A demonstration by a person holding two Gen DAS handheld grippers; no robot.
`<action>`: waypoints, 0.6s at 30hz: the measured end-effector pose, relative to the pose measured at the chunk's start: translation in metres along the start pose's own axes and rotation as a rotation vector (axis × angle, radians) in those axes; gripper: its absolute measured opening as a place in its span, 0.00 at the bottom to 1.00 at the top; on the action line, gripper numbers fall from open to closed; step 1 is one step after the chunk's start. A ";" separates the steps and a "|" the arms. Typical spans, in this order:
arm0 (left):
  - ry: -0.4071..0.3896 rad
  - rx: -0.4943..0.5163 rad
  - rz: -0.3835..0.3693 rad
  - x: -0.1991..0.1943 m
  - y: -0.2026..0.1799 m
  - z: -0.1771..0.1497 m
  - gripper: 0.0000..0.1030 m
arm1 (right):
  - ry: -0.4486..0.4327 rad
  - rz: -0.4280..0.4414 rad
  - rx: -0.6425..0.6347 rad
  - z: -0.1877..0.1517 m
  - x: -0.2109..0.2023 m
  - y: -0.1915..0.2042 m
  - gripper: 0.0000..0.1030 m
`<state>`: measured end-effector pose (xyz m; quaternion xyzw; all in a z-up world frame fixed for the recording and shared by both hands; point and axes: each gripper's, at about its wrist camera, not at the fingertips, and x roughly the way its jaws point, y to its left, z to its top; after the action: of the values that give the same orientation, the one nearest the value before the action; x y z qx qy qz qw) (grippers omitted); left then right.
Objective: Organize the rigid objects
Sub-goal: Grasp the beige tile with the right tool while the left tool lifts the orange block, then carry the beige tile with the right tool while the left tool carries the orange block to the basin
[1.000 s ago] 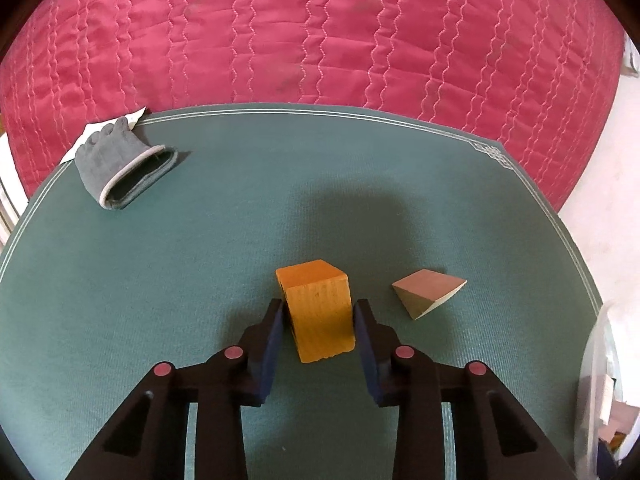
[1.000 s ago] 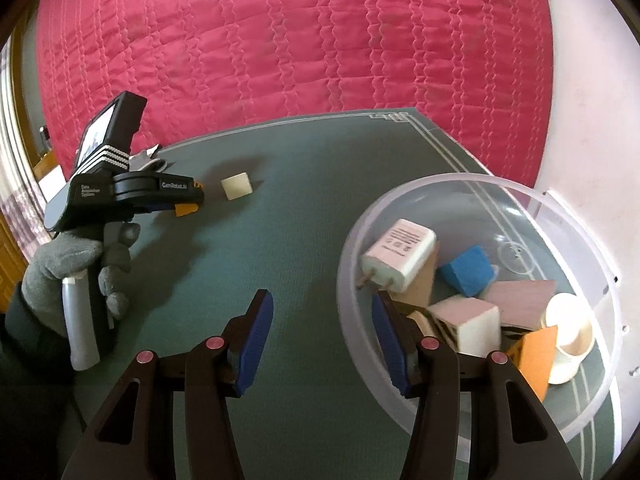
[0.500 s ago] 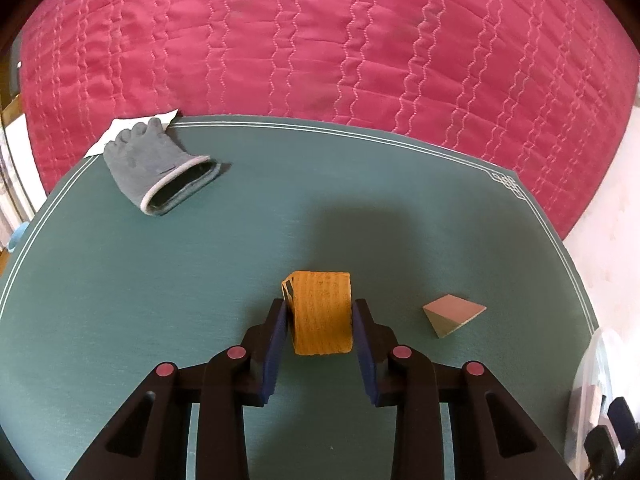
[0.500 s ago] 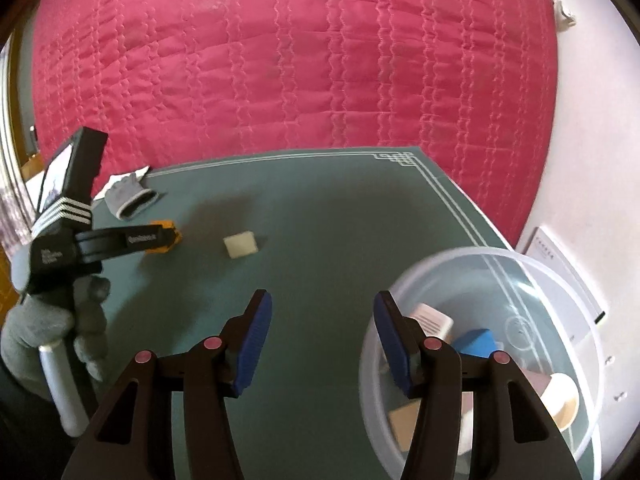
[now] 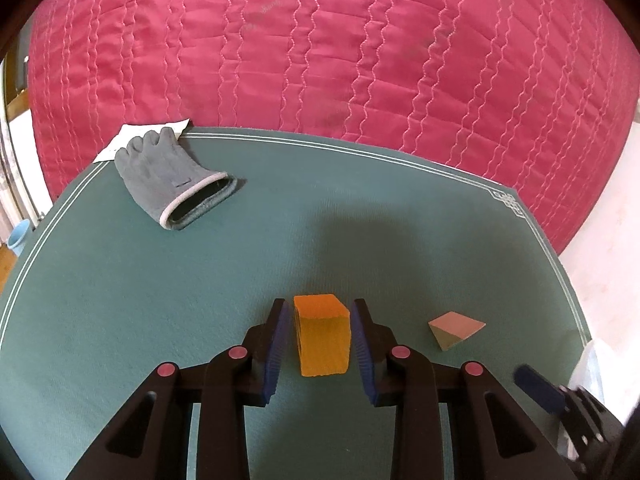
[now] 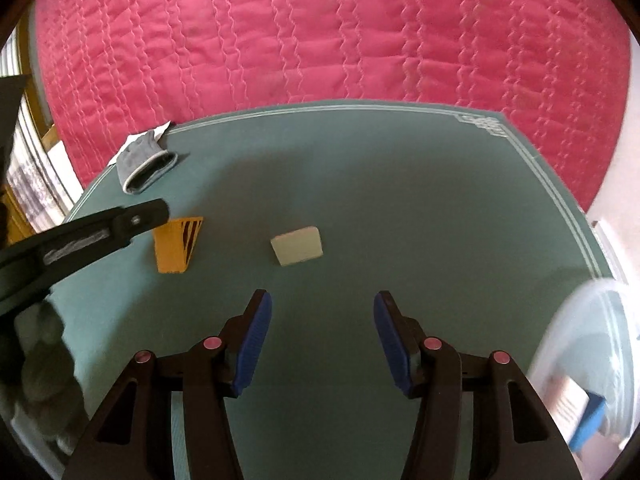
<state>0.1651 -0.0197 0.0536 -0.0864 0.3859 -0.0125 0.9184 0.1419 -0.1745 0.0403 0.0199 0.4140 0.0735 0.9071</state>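
An orange wooden block (image 5: 322, 334) stands on the green mat between the blue pads of my left gripper (image 5: 319, 336); small gaps show on both sides, so the jaws are open around it. It also shows in the right wrist view (image 6: 176, 246), beside the left gripper's finger (image 6: 120, 224). A pale wedge block (image 5: 456, 330) lies to its right; in the right wrist view it (image 6: 297, 246) lies just ahead of my right gripper (image 6: 320, 332), which is open and empty. A clear bowl (image 6: 576, 344) with several blocks sits at the right edge.
A grey glove (image 5: 176, 184) lies at the mat's far left on a white paper (image 5: 120, 142). A red quilted cover (image 5: 320, 60) rises behind the green mat (image 5: 120, 300). The right gripper's finger (image 5: 540, 394) pokes in at lower right.
The left gripper's jaws closed on the orange block, then loosened slightly. The right gripper swung left, away from the bowl, and now faces the pale wedge block.
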 end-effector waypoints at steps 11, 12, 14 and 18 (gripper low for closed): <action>0.035 -0.080 -0.055 -0.001 0.024 0.009 0.33 | 0.025 0.003 -0.009 0.023 0.035 0.009 0.49; 0.039 -0.085 -0.059 0.000 0.026 0.009 0.33 | 0.025 0.000 -0.013 0.023 0.035 0.009 0.43; 0.055 -0.093 -0.059 0.003 0.030 0.009 0.34 | 0.025 -0.004 -0.018 0.024 0.036 0.010 0.34; 0.083 -0.113 -0.062 0.010 0.035 0.007 0.38 | 0.026 -0.005 -0.014 0.023 0.034 0.010 0.31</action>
<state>0.1752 0.0148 0.0451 -0.1494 0.4210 -0.0228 0.8944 0.1799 -0.1588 0.0305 0.0117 0.4253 0.0744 0.9019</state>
